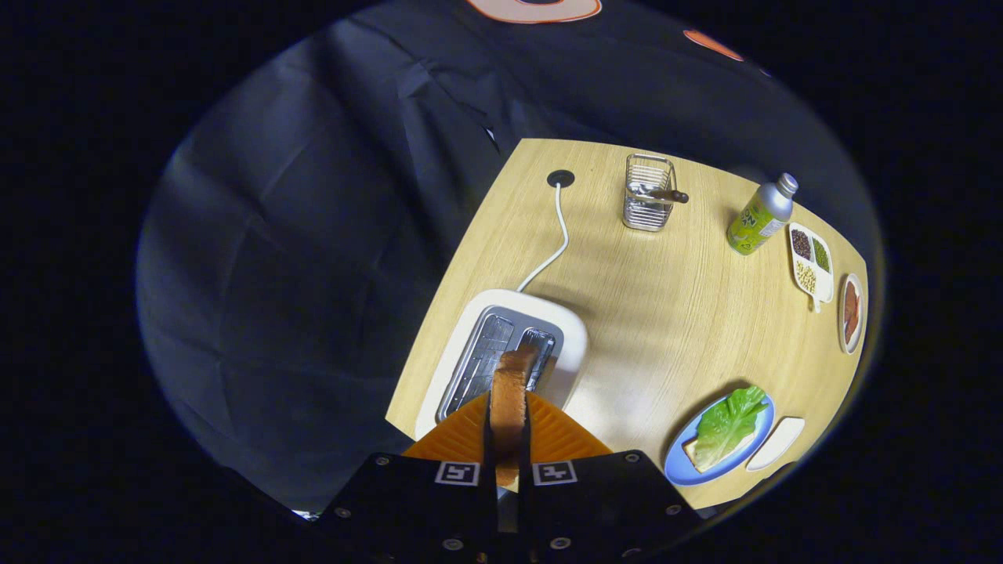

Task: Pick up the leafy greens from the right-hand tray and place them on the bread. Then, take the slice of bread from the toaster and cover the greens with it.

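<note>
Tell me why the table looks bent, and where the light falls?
Gripper view: the fisheye lens bows the table edges; light pools pale on the wood right of the toaster; the wire basket and bottle stay sharp; the fingers clamp the bread slice; beyond, the cloth wall is dim.

Hardly anything here can be read. The green-labelled bottle [760, 215] near the far right corner of the surface [627, 290] carries large pale lettering down its side, but it is too small and slanted for me to make out a word. The only other signs are two black-and-white square markers [457, 473], one on each of the gripper's [508, 427] black finger mounts just behind the slice of bread [509, 395] that the jaws clamp; these are coded patterns, not letters or numbers.
</note>
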{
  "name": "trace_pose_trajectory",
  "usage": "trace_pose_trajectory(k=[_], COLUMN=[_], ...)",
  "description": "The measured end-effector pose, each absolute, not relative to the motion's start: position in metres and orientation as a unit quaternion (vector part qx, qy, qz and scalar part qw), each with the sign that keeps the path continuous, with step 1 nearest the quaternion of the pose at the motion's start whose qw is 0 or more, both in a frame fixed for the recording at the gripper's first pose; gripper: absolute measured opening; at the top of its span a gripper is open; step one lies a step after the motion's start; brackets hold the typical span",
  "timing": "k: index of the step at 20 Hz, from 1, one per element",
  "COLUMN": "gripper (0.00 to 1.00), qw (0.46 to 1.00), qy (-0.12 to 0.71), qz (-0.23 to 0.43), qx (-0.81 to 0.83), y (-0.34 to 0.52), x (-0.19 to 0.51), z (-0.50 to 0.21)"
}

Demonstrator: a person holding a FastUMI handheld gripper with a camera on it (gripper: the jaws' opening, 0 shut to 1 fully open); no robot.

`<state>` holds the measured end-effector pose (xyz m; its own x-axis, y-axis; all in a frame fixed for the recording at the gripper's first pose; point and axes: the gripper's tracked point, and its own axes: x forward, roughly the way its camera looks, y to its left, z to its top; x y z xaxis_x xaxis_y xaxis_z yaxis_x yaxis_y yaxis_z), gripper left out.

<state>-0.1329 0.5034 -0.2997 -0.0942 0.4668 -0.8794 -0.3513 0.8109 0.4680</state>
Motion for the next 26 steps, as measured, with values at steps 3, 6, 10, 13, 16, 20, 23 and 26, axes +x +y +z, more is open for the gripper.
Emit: trace_pose_trajectory(k=[3,6,10,13,16,20,23,26], gripper=[0.10,0.10,0.10,0.10,0.10,0.10,0.10,0.10], qw=[0.678,0.690,0.700,0.710,0.712,0.708,0.700,0.687], qy=[0.659,0.644,0.632,0.620,0.607,0.604,0.608,0.619], qz=[0.315,0.311,0.296,0.282,0.282,0.272,0.268,0.262], qx=[0.085,0.112,0.151,0.179,0.212,0.243,0.262,0.274], y=[0.480,0.445,0.389,0.350,0.325,0.294,0.276,0.262], x=[-0.123,-0.114,-0.101,-0.094,-0.096,-0.098,-0.104,-0.113], z=[-0.280,-0.265,-0.251,-0.249,-0.247,-0.265,-0.283,-0.302])
